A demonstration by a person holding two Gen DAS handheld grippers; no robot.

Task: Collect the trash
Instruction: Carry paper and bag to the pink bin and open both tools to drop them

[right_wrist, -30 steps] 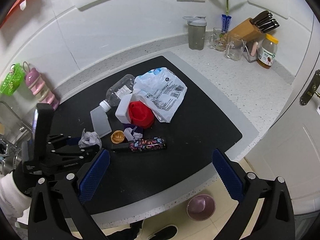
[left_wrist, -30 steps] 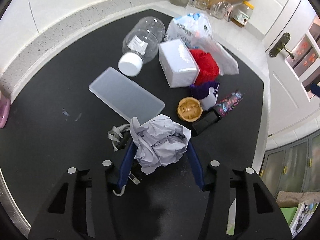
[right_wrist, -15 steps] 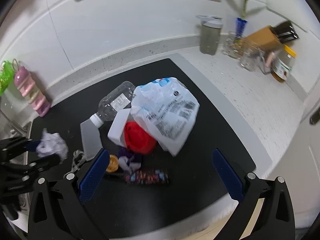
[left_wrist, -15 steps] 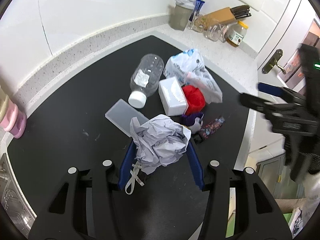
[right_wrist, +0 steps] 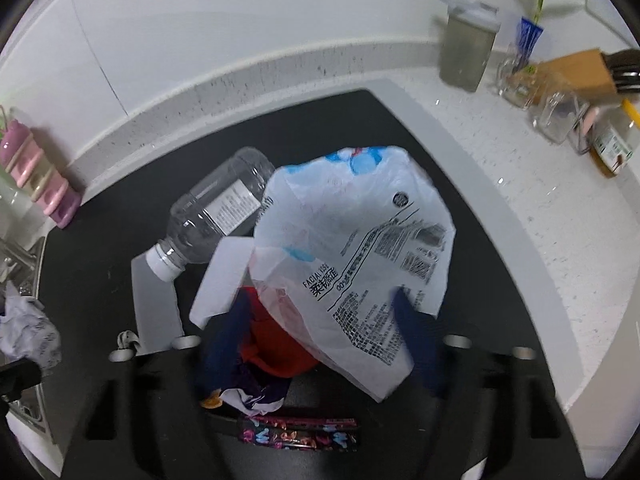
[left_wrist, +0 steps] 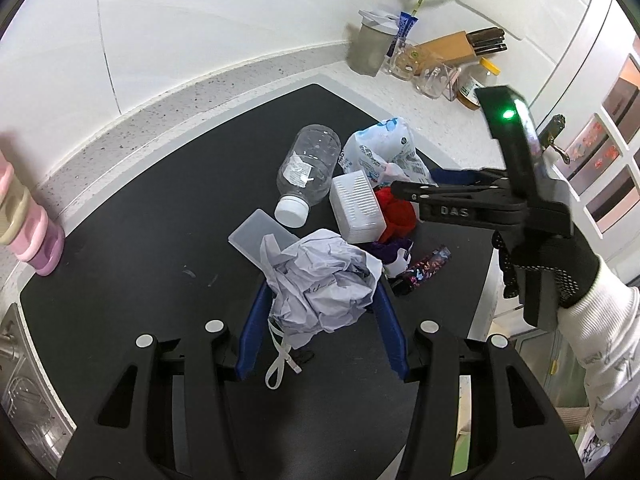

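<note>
My left gripper (left_wrist: 320,284) is shut on a crumpled grey paper ball (left_wrist: 320,280), held above the black mat (left_wrist: 140,220); a white strap (left_wrist: 280,356) dangles from it. My right gripper (right_wrist: 320,316) hangs over the trash pile with its jaws closing. The white printed plastic bag (right_wrist: 360,252) and a red crumpled piece (right_wrist: 276,344) lie between its blurred blue fingers (right_wrist: 408,316). I cannot see the pads pressing. From the left wrist view the right gripper (left_wrist: 404,188) reaches in over the bag (left_wrist: 384,152).
A clear bottle (right_wrist: 220,212), a white box (left_wrist: 356,208), a translucent lid (left_wrist: 256,236), a purple wrapper (right_wrist: 256,392) and a colourful wrapper (right_wrist: 296,434) lie on the mat. A pink stacked container (left_wrist: 28,232) stands left, a knife block (left_wrist: 452,48) and jars back right, a sink (left_wrist: 24,380) at the left edge.
The right gripper came in low over the pile and its jaws narrowed around the bag. The left gripper rose with the paper ball, lifting the strap off the mat.
</note>
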